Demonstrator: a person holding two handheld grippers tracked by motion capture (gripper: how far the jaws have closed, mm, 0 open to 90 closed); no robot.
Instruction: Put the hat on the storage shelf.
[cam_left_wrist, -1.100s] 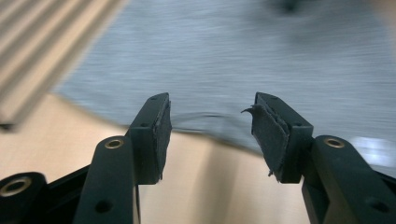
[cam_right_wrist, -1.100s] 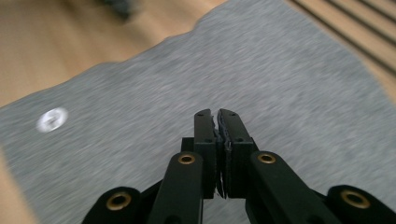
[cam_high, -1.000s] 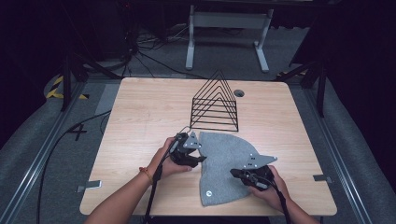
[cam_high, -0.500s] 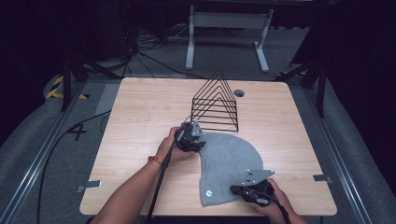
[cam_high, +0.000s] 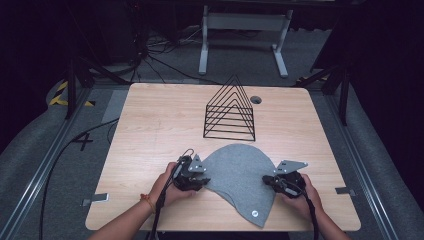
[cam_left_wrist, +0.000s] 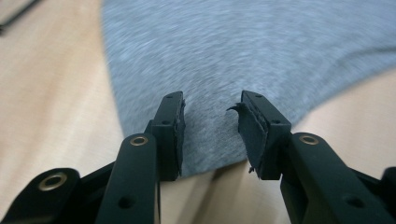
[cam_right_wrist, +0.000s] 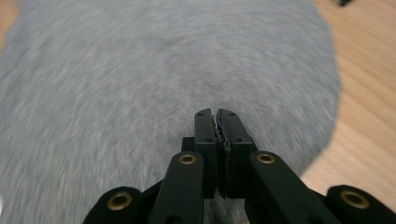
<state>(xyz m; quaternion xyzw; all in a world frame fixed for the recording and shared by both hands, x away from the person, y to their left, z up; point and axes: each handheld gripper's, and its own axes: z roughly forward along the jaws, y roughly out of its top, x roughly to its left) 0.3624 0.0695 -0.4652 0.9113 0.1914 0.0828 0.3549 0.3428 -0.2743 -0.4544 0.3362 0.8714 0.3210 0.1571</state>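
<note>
Grey knit fabric, a rounded cloth piece (cam_high: 242, 177) with a curved far edge and a narrowing tail toward you, lies flat on the pale wooden table (cam_high: 150, 130) between your two hands. Your left gripper (cam_high: 194, 176) sits at the cloth's left edge; in the left gripper view its jaws stand parted over that edge (cam_left_wrist: 210, 121), holding nothing. Your right gripper (cam_high: 281, 181) rests at the cloth's right edge; in the right gripper view (cam_right_wrist: 216, 135) its jaws are pressed together with the grey cloth spread ahead and beneath them, though you cannot tell whether fabric is pinched between them.

Beyond the cloth, toward the table's far side, stands a black wire rack of triangular frames (cam_high: 230, 110), apart from the fabric and clear of both grippers. Just beside the rack's far right corner is a small round hole in the tabletop (cam_high: 256, 100). A small pale round tag (cam_high: 255, 213) shows near the cloth's tail, its markings too small to read. On the floor to the left, a dark "4" (cam_high: 82, 141) is marked beside black cables (cam_high: 65, 155).
</note>
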